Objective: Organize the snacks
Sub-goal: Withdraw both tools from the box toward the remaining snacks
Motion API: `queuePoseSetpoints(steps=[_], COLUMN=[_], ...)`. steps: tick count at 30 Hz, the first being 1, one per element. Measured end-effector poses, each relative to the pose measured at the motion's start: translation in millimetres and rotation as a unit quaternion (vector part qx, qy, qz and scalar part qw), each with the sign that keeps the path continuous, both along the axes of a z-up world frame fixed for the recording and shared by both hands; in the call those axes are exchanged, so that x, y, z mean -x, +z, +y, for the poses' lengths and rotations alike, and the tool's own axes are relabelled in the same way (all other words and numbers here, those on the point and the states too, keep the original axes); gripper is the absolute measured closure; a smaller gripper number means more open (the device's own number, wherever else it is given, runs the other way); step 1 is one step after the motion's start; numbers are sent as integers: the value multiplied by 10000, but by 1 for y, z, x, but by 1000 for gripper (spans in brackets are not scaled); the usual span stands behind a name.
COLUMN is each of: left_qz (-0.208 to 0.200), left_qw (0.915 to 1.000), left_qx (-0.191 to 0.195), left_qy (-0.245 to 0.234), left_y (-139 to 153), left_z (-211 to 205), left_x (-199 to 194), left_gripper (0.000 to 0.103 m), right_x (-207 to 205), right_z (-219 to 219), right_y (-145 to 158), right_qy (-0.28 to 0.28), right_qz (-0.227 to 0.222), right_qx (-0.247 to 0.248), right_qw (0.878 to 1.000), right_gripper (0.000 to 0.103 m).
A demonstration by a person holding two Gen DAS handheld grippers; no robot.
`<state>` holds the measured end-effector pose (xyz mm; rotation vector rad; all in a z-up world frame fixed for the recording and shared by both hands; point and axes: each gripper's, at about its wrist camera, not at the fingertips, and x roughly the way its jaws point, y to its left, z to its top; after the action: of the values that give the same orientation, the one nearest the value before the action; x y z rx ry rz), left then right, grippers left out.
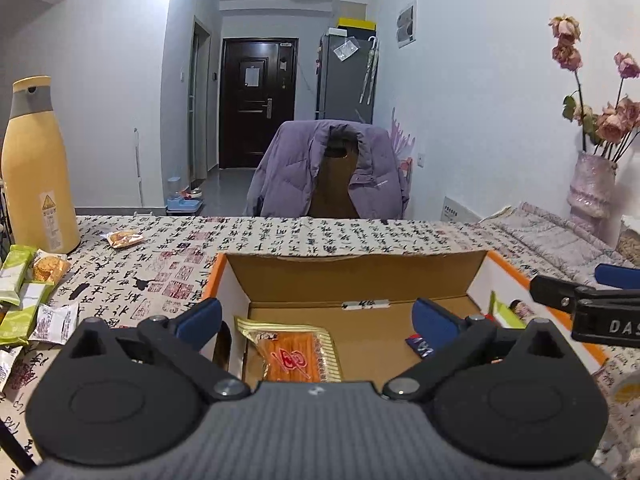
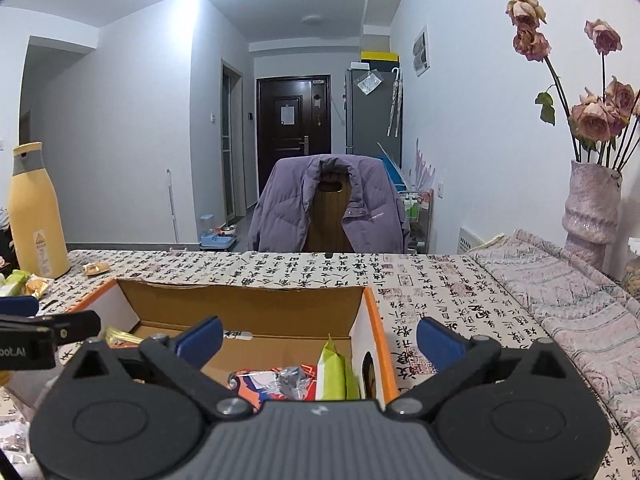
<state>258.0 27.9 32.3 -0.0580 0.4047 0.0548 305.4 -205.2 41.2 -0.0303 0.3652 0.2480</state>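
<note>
Orange snack packet (image 1: 294, 354) in box (image 1: 360, 276), below spread left fingers (image 1: 200, 318).

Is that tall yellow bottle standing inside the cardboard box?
No, the yellow bottle stands on the tablecloth, left of the box.

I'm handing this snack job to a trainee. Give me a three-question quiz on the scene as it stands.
1. True or false: the left gripper holds a snack.
2. Which packet lies in the cardboard box ahead of the left gripper? A) the orange and gold packet B) a blue tin C) a red apple
3. Where do most unsorted snacks lie, relative to the box?

Key: 1 false, it is open and empty. 2 A. 3 On the tablecloth left of the box, near the yellow bottle.
</note>
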Motion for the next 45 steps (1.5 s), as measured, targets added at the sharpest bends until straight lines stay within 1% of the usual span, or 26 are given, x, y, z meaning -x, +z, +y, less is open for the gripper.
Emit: queuePoseSetpoints(steps=[6, 11, 20, 28, 37, 45], left_qz=[-83, -111, -147, -80, 168, 244], left_qw=[10000, 9999, 9997, 9997, 9997, 9995], left_qx=[-34, -65, -87, -136, -44, -9], left_qy=[9, 81, 165, 193, 189, 222], left_y=[12, 19, 21, 11, -13, -35], left_z=[-2, -2, 0, 2, 9, 20], left_x=[19, 41, 88, 121, 150, 173], left_gripper=[0, 0, 0, 0, 0, 0], right_x=[17, 38, 77, 108, 134, 153], right_z=[0, -5, -13, -21, -29, -38], right_y=[11, 16, 13, -1, -18, -38], right_qy=[54, 114, 138, 146, 171, 153], right_qz=[-35, -60, 25, 190, 353, 601], right_qx=[81, 38, 112, 178, 307, 430], right_qw=[9999, 9999, 9998, 9996, 9988, 9972], right_gripper=[0, 0, 0, 0, 0, 0])
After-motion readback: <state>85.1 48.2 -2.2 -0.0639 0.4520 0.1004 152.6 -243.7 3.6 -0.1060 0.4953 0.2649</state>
